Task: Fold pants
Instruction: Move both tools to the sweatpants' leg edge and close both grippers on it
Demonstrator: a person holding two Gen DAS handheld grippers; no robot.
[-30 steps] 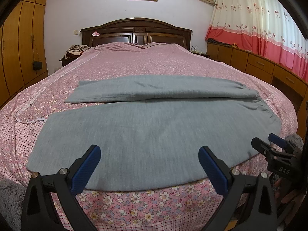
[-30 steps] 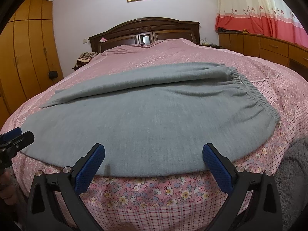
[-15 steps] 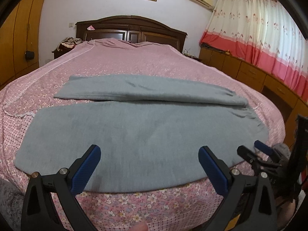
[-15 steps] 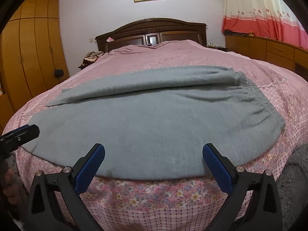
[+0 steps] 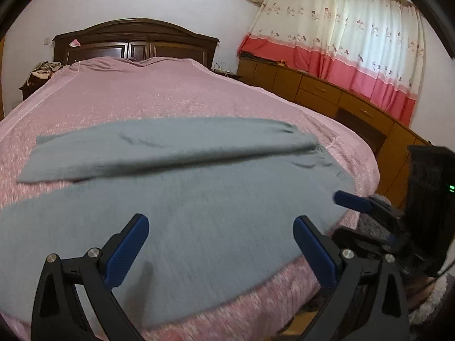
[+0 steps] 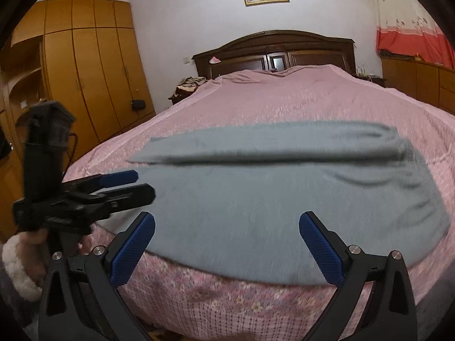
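While spread flat, pants (image 5: pixel 199 199): grey, one leg folded over, on bed (image 5: pixel 170 96).
Left claw (image 5: pixel 219 241): wide, holding nothing.
Right claw (image 6: pixel 227 238): wide, holding nothing.

L gripper (image 5: pixel 219 241) held level, jaws spread wide, blue pads (image 5: pixel 126 251) well apart, nothing between them. R gripper (image 6: pixel 227 244) same: jaws wide, pads (image 6: pixel 321 251) apart, nothing gripped. Each shows in the other's cam: R at far right of L view, L at far left of R view w/ fingers pointing fwd. Hand (image 6: pixel 31 238) w/ fleecy cuff grips L handle.
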